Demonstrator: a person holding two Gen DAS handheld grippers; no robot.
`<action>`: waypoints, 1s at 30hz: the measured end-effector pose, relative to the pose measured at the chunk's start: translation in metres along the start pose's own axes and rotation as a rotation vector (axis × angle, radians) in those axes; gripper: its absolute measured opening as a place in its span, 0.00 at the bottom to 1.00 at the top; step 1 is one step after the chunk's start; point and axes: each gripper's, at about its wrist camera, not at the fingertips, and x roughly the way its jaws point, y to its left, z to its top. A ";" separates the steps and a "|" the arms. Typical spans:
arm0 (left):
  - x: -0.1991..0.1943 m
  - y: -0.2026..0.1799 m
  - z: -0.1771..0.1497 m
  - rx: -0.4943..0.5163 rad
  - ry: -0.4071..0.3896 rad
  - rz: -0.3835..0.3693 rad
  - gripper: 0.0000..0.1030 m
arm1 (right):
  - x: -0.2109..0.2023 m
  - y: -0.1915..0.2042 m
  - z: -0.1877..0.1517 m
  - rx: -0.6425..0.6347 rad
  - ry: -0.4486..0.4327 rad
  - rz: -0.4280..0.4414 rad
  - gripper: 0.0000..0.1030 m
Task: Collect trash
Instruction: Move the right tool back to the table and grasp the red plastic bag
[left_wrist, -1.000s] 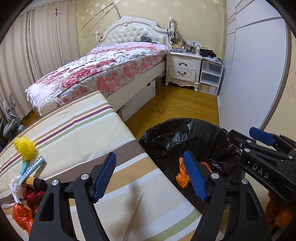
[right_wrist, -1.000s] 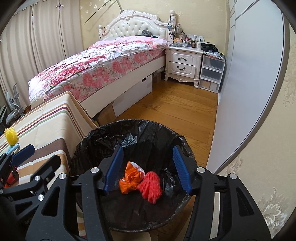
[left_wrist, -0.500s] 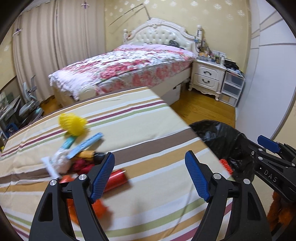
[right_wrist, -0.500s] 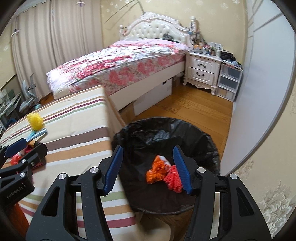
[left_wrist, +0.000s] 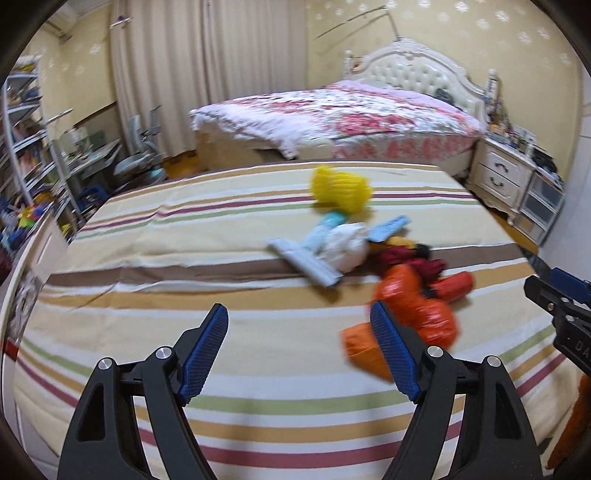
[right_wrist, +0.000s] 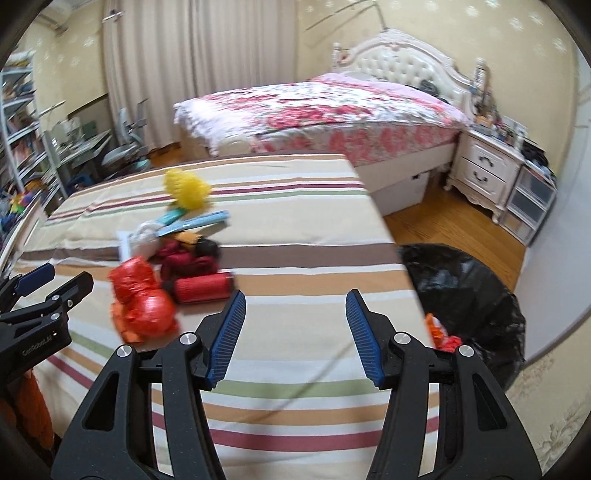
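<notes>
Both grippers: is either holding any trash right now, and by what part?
Nothing is held. The left gripper and right gripper are both open and empty above the striped cloth.

striped cloth (left_wrist: 184, 240), yellow mesh (left_wrist: 341, 188), black bin liner (right_wrist: 476, 291)

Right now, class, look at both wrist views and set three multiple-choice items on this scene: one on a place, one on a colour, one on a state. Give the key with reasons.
1. Where does the bin with the black liner stand?
A. on the floor beside the striped table
B. on the bed
C. on the nightstand

2. What colour is the mesh ball at the far end of the trash pile?
A. green
B. yellow
C. black

3. How are the left gripper and right gripper?
A. both shut on trash
B. one holds a bag
C. both open and empty

Key: A, the bin sits off the striped table edge; B, the mesh is bright yellow; C, both sets of jaws stand apart with only cloth between.
</notes>
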 end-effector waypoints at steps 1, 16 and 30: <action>0.000 0.009 -0.002 -0.014 0.006 0.013 0.75 | 0.001 0.009 0.001 -0.015 0.002 0.011 0.54; 0.002 0.095 -0.027 -0.164 0.045 0.129 0.75 | 0.020 0.087 -0.001 -0.158 0.060 0.124 0.53; 0.005 0.109 -0.038 -0.192 0.066 0.123 0.75 | 0.038 0.108 -0.007 -0.212 0.109 0.120 0.42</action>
